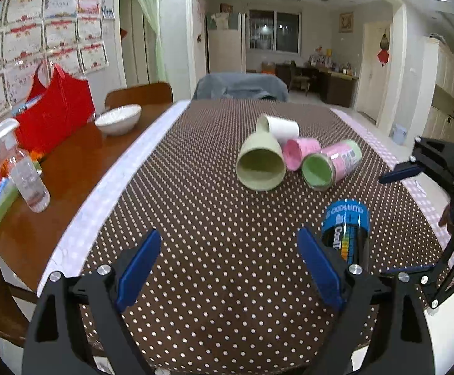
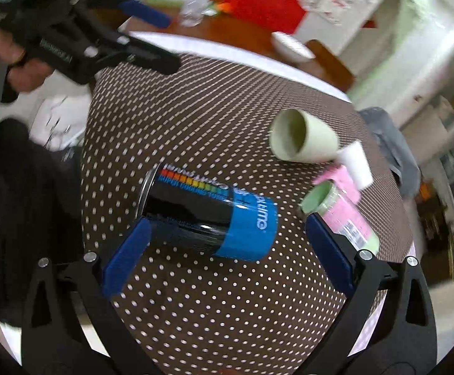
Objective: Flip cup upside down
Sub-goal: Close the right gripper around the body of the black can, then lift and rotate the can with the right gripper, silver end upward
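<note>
Four pastel cups [image 1: 260, 165] lie tipped over mid-table on the dotted cloth [image 1: 195, 218]. Nearer, a black-and-blue cup [image 2: 208, 215] reading "COOLTIME" stands with its blue band uppermost, between the right gripper's [image 2: 223, 247] widely spread pads. The left gripper [image 1: 230, 262] also gapes wide, holding nothing.

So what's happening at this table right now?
A person holds a tool in each hand over a polka-dot tablecloth. The right tool is open around a blue-and-black cup, not gripping it. The left tool hovers open and empty. Four more cups lie tipped over behind it.
</note>
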